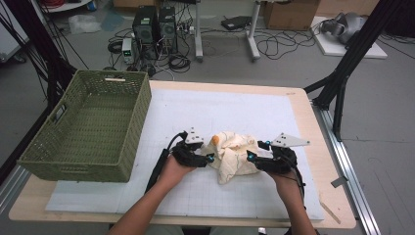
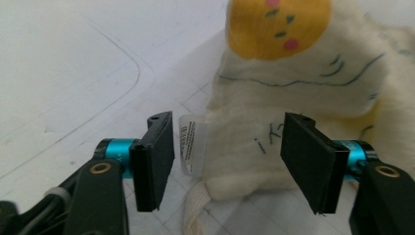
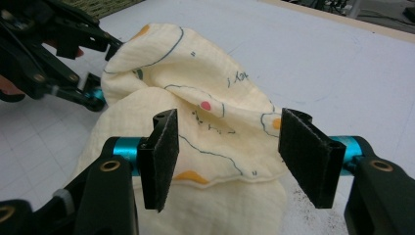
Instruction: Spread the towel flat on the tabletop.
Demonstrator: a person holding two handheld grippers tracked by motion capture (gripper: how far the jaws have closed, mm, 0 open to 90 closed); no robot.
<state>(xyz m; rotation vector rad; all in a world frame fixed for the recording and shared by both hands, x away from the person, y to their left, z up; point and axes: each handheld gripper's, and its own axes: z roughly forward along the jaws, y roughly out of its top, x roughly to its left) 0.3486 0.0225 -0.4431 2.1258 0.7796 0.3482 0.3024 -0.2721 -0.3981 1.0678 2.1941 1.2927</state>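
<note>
Cloth lies bunched in a soft heap on the white mat, right between the 2 grippers. Its long side seems to run from one gripper to the other, though the heap is too crumpled to be sure, and its small white tag sits just beside a pad of the left gripper. That gripper's jaws stand apart around the cloth's edge, not pinching it. The right gripper is also wide open, with a fold lying between its pads. If either one closes too high, it could catch only a thin fold, and the cloth could slip out. The green basket waits well off beyond the left gripper.
</note>
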